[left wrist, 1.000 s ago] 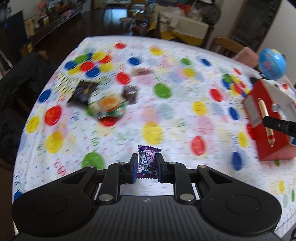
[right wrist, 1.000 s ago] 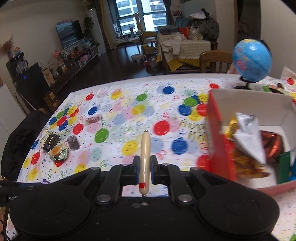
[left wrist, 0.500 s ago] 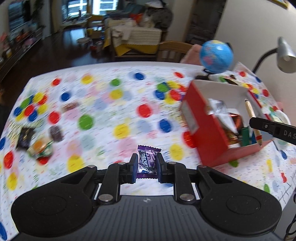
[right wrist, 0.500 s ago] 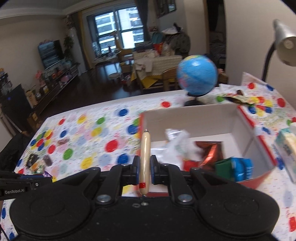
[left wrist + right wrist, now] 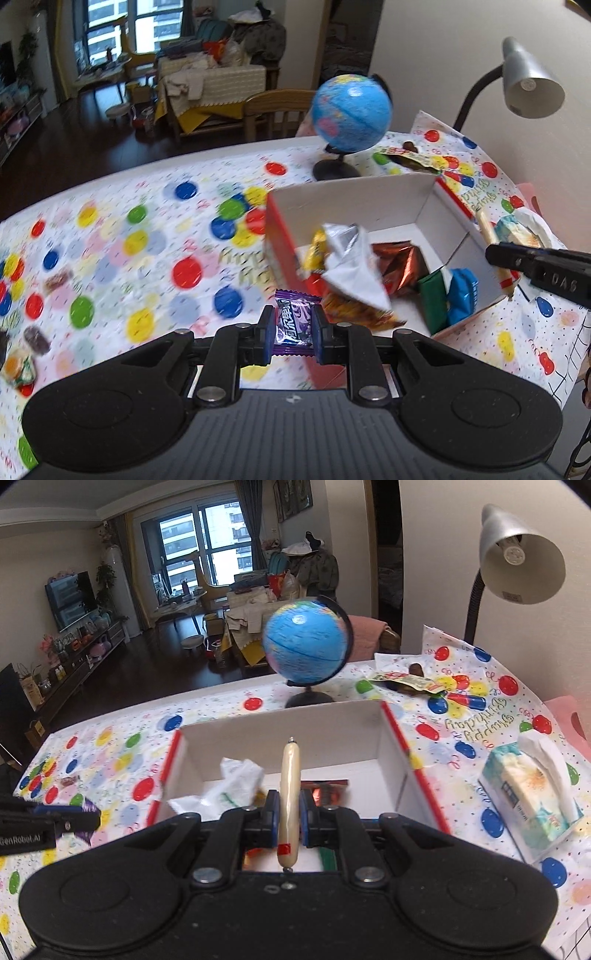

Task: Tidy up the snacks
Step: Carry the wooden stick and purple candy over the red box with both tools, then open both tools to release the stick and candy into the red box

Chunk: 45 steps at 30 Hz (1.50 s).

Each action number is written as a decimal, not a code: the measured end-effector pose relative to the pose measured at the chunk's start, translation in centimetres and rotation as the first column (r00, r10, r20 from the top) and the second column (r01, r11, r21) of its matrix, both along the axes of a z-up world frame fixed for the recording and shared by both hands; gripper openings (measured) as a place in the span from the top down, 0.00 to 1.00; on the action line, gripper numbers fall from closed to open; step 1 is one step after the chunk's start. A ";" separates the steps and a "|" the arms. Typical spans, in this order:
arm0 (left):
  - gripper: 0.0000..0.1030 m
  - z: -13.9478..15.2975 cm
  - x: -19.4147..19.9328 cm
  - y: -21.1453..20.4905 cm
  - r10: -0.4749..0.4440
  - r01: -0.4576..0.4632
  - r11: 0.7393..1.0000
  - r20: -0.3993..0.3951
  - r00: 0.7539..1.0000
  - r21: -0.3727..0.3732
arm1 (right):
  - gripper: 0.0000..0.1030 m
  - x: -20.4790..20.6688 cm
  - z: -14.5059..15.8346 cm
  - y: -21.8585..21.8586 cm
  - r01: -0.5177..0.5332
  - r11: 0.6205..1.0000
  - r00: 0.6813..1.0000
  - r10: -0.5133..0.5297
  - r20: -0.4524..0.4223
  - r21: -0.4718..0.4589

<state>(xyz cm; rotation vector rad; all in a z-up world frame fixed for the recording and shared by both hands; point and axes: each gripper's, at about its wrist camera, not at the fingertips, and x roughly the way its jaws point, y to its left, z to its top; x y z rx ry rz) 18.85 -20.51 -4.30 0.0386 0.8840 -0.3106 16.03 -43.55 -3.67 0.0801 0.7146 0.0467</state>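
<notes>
My left gripper (image 5: 293,334) is shut on a purple candy (image 5: 294,326), just short of the left front corner of a red box (image 5: 282,236) with a white inside. My right gripper (image 5: 288,818) is shut on a pale sausage stick (image 5: 290,775) and hangs over the box (image 5: 397,731). The box holds several snacks, among them a white wrapper (image 5: 351,258), a brown foil pack (image 5: 400,264) and a blue pack (image 5: 461,295). My right gripper also shows at the box's right side in the left wrist view (image 5: 496,254).
A blue globe (image 5: 306,646) stands behind the box. A tissue pack (image 5: 530,795) lies to its right and a desk lamp (image 5: 517,554) rises at the far right. More snacks (image 5: 35,338) lie at the table's left on the dotted cloth (image 5: 147,236).
Both grippers have swung right toward the red box. The right one with the sausage now hangs over the box; the left one with the candy is close to its front corner.
</notes>
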 end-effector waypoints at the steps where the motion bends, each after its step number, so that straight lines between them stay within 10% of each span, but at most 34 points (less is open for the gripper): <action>1: 0.81 0.0 0.2 -0.6 -0.009 0.009 1.000 0.003 1.000 0.005 | 0.91 0.1 -0.2 -0.5 0.002 1.000 1.000 -0.002 -0.004 0.001; 22: 0.81 -4.4 4.8 -12.9 -0.203 0.209 0.972 -0.068 0.977 0.107 | 0.91 3.7 -5.2 -6.4 0.029 0.997 0.996 -0.022 -0.088 0.069; 45: 0.76 -6.6 4.9 -14.6 -0.229 0.249 0.959 -0.147 0.962 0.139 | 0.81 3.6 -6.6 -6.5 0.022 0.996 0.992 -0.012 -0.122 0.081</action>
